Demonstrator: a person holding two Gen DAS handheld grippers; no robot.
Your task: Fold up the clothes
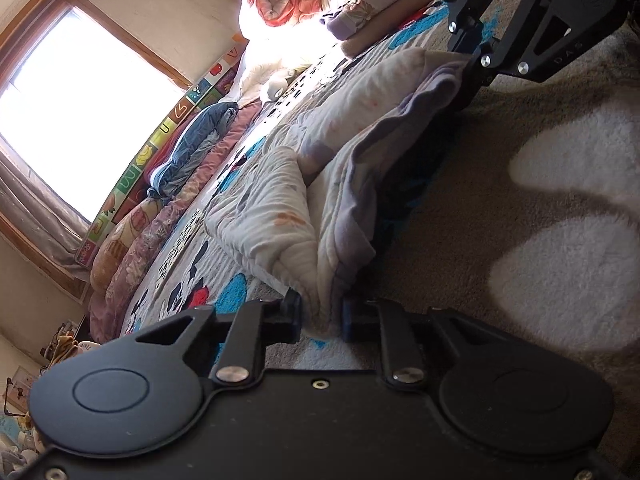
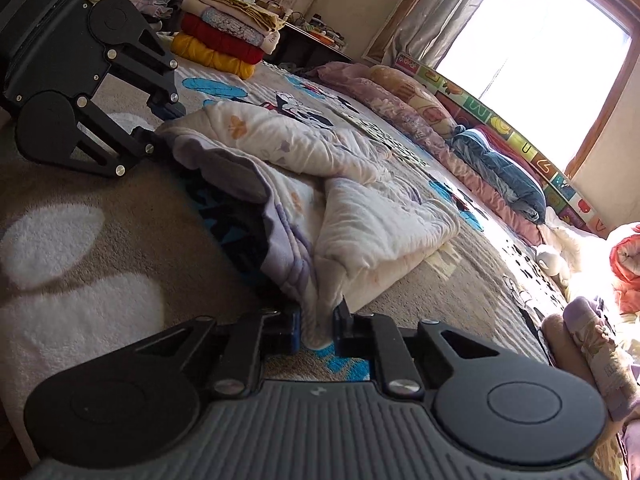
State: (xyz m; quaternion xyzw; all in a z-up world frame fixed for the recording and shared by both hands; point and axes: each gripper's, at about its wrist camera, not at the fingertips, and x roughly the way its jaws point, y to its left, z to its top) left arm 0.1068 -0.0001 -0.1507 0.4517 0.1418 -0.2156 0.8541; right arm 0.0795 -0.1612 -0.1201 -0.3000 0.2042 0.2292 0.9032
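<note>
On the cartoon blanket (image 1: pixel 224 300), your 2 grippers, left gripper (image 1: pixel 320 316) and right gripper (image 2: pixel 318 324), each low at frame bottom, pinch the white garment's (image 2: pixel 360 232) edge.

Left gripper (image 1: pixel 321 314), right gripper (image 2: pixel 316 322): jaws clamped.

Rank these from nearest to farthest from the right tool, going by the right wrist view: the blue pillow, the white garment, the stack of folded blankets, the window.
1. White garment: clamped in the right tool, spreading out ahead.
2. Blue pillow: right of the garment, along the bed's far edge.
3. Stack of folded blankets: far end of the bed, upper left.
4. Window: on the wall behind the pillow, upper right.

The last two are close to call.
</note>
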